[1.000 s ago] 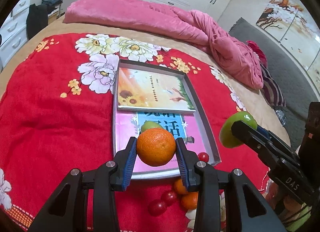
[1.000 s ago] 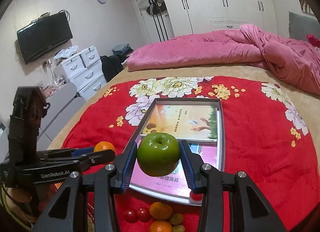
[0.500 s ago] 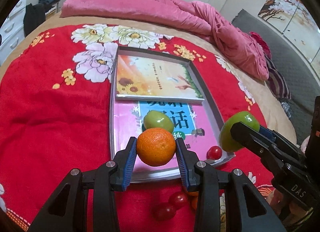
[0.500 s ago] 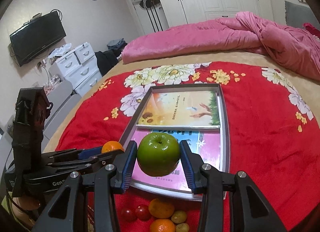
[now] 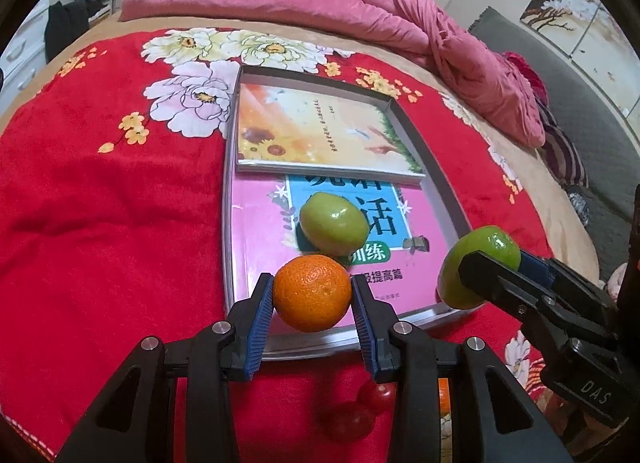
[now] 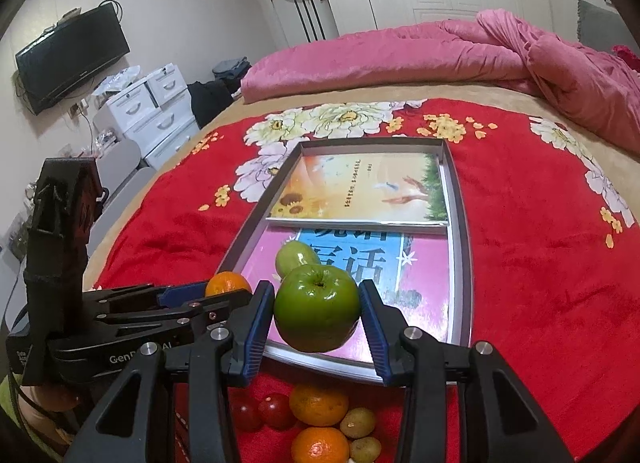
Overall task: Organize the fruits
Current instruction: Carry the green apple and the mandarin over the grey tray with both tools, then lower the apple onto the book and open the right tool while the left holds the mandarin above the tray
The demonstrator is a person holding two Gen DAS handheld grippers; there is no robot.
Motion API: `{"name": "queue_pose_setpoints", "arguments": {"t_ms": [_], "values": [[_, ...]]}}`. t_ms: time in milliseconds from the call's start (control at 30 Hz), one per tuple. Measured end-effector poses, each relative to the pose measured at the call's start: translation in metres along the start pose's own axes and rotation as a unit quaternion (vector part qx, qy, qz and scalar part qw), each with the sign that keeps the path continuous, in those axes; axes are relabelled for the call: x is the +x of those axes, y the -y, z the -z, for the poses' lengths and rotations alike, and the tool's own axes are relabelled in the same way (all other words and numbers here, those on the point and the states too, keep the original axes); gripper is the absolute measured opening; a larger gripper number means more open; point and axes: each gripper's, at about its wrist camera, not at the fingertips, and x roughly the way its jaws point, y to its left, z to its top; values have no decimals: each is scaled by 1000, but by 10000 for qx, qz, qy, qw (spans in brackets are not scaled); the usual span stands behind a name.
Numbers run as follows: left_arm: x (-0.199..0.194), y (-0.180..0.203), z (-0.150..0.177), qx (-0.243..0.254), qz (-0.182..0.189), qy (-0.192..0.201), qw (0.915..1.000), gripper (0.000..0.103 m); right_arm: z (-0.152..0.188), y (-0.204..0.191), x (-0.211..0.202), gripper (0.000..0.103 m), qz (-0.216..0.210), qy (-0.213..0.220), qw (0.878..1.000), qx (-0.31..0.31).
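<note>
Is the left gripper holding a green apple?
No, the left gripper is clamped on an orange; the green apple is in the right gripper.

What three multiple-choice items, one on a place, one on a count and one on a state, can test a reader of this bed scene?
1. Where does the loose green fruit lie?
A. on the pink book in the tray
B. on the red blanket
C. on the pillow

2. How many books are in the tray?
A. one
B. two
C. four

3. What does the right gripper hold?
A. nothing
B. a tomato
C. a green apple

Answers: 1 A, it rests on the pink cover; 2 B, the sunflower book overlaps the pink one; 3 C, the fingers press the apple's sides.
</note>
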Motion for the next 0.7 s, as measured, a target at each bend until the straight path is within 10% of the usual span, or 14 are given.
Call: {"name": "queue_pose_setpoints", "arguments": {"t_ms": [700], "values": [[19,-1,5,146,-133,-151,9997,40,9,4,26,44,229,-354,9991,-107]]}}
